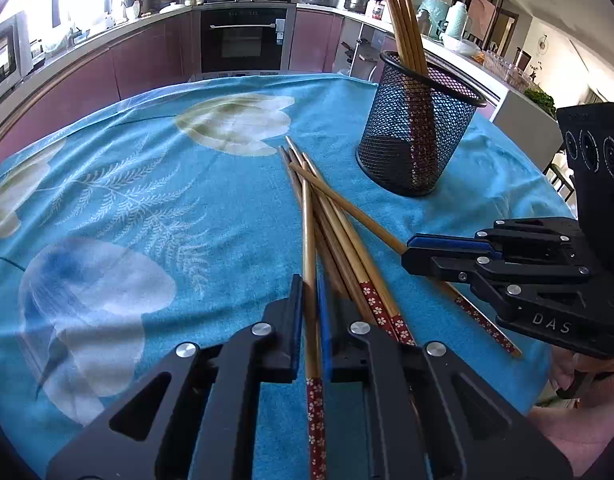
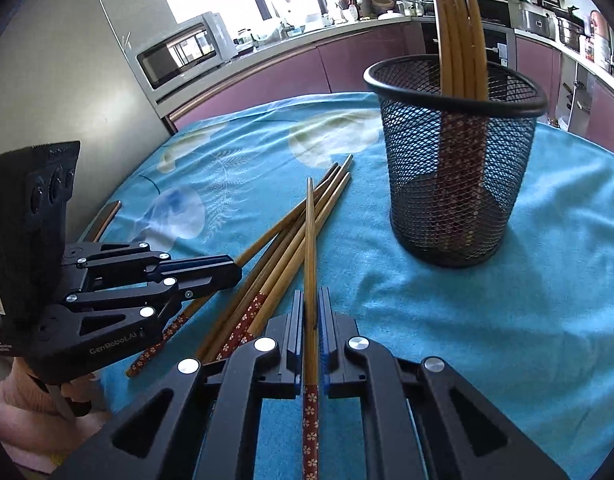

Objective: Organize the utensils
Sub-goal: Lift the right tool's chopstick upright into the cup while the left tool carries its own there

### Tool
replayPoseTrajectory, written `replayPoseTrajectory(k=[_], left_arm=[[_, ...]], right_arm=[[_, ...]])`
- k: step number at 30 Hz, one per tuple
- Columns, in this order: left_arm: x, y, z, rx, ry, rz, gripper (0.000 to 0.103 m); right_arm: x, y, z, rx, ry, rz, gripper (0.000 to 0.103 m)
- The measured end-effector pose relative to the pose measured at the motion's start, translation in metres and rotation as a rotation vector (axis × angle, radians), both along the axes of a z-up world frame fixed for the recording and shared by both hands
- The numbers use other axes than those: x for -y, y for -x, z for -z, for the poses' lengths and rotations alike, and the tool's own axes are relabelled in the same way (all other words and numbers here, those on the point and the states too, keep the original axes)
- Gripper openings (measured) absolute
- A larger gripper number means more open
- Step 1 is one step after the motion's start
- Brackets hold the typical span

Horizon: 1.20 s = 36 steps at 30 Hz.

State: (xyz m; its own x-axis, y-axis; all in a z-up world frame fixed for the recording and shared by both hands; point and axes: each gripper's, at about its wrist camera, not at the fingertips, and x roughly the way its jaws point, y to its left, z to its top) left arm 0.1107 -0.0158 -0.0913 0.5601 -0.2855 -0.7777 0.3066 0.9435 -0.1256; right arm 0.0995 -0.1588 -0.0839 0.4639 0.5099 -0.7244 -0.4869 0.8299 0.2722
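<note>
The job is judged to be roughly half done. Several chopsticks are already standing upright in the mesh holder (image 1: 421, 124), which is sitting on the cloth-covered bench (image 1: 147, 184). A loose heap of chopsticks (image 1: 347, 248) is still lying crossed beside it. One chopstick (image 1: 310, 272) is being pinched in the jaws of the left gripper (image 1: 309, 320), and another chopstick (image 2: 311, 256) in the jaws of the right gripper (image 2: 311, 320). The patterned ends are being cut off at the frame edges, and the exact count in the heap is being obscured by overlap.
</note>
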Motion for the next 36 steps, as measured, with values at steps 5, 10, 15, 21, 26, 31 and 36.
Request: replayPoseTrajectory(k=[5, 10, 15, 21, 26, 31, 36], left_arm=[[0.000, -0.007, 0.002, -0.011, -0.003, 0.021, 0.014], [0.002, -0.013, 0.001, -0.017, -0.003, 0.017, 0.012], [0.000, -0.012, -0.004, -0.014, 0.031, 0.006, 0.008], [-0.001, -0.001, -0.032, 0.037, 0.086, 0.046, 0.008], [0.000, 0.008, -0.065, 0.097, 0.152, 0.089, 0.007], [-0.001, 0.015, -0.096, 0.149, 0.221, 0.118, 0.007], [0.000, 0.017, -0.125, 0.213, 0.266, 0.129, 0.007]], right_arm=[[-0.006, -0.005, 0.004, -0.002, 0.034, -0.011, 0.009], [-0.005, -0.007, 0.003, 0.008, 0.039, -0.017, 0.006], [0.004, 0.001, -0.009, 0.044, 0.000, -0.017, 0.006], [0.027, 0.010, -0.036, 0.101, -0.072, 0.007, 0.006], [0.045, 0.016, -0.056, 0.144, -0.133, 0.024, 0.006], [0.061, 0.018, -0.080, 0.205, -0.180, 0.041, 0.006], [0.071, 0.014, -0.104, 0.273, -0.201, 0.047, 0.006]])
